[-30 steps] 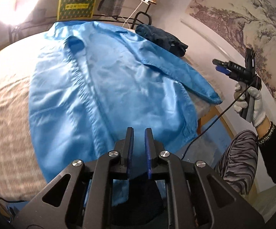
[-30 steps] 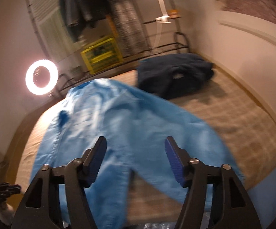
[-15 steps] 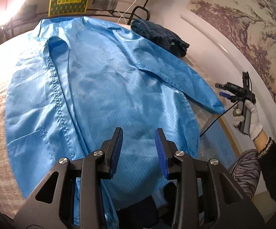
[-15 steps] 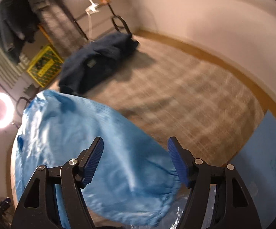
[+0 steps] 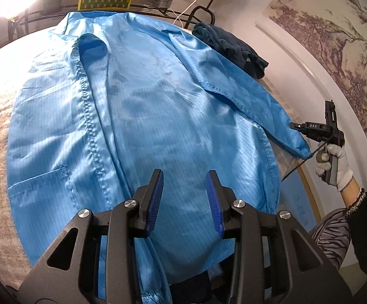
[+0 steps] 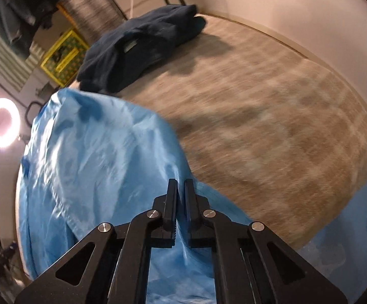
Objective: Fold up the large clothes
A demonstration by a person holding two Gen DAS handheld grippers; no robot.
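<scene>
Closed now on the blue coat point(image 6: 102, 157), right gripper point(image 6: 181, 190) faces dark clothes point(image 6: 138, 48).

Glare was thrown by a ring light point(image 6: 2, 122) far left of the right gripper point(image 6: 181, 190). The bed point(image 6: 272, 116) ahead was smeared by motion blur; edges were bent by fisheye distortion.

The blue coat's point(image 5: 158, 116) hem drops out of sight behind the left gripper point(image 5: 184, 197) — its far sleeve cuff hides the right gripper's point(image 5: 297, 126) tips; the bed cover point(image 6: 272, 116) smears into blur.
</scene>
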